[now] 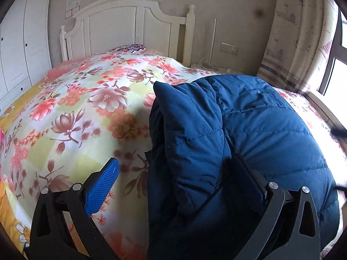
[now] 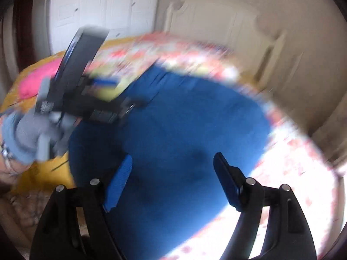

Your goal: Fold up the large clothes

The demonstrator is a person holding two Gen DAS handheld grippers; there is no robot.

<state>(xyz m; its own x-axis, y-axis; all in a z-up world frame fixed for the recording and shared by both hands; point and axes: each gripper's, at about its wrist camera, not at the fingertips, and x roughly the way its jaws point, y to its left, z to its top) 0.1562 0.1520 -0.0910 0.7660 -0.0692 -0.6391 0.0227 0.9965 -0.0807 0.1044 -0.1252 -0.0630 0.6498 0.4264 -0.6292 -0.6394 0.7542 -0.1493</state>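
Floral bed [image 1: 86, 99] beneath, jacket [image 1: 249, 119] bunched between parted left gripper [image 1: 173, 177] fingers, spread below parted, empty right gripper [image 2: 173, 182].

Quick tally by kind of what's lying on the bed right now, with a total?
Blue padded jacket: 1
Pink item at the bed's left edge: 1, too blurred to identify
Patterned pillow by the headboard: 1
Floral bed cover: 1
Total: 4
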